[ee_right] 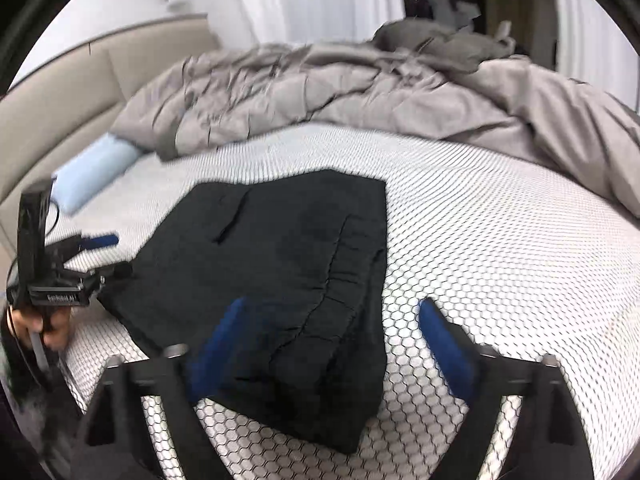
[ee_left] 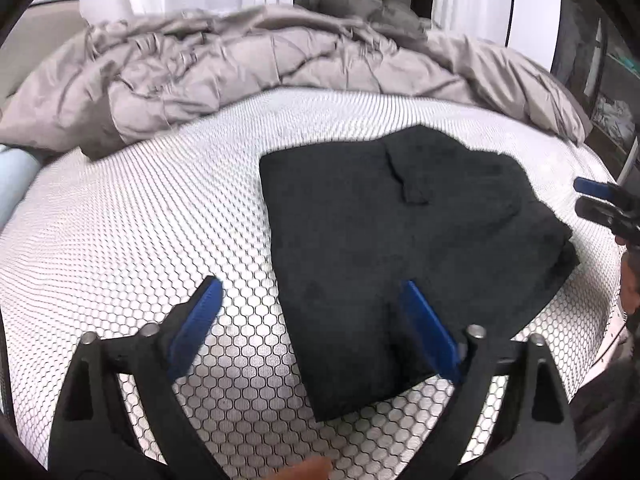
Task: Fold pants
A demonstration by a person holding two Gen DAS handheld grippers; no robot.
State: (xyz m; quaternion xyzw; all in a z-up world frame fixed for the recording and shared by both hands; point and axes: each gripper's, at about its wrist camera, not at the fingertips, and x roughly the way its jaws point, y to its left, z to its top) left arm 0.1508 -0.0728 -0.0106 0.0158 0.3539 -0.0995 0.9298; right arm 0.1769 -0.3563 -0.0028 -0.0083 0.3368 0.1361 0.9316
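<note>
The left gripper hangs over the near corner of the pants. Its blue fingers stand wide apart and hold nothing. One finger is over the bare sheet beside the pants, and the other is over the dark cloth.

The right gripper hangs over the other near end of the pants. Its fingers are wide open too, and nothing is pinched between them. One finger is over the pants, and the other is over the sheet just beside them.

The pants are dark and folded into a thick block. They lie flat on the bed sheet, which is white with a black honeycomb print. A hand grips the handle of the left gripper, next to the pants.

Behind the pants lies a crumpled grey blanket, well apart from them. A light blue pillow sits beside the blanket, next to a beige headboard. White curtains hang far behind the blanket.
</note>
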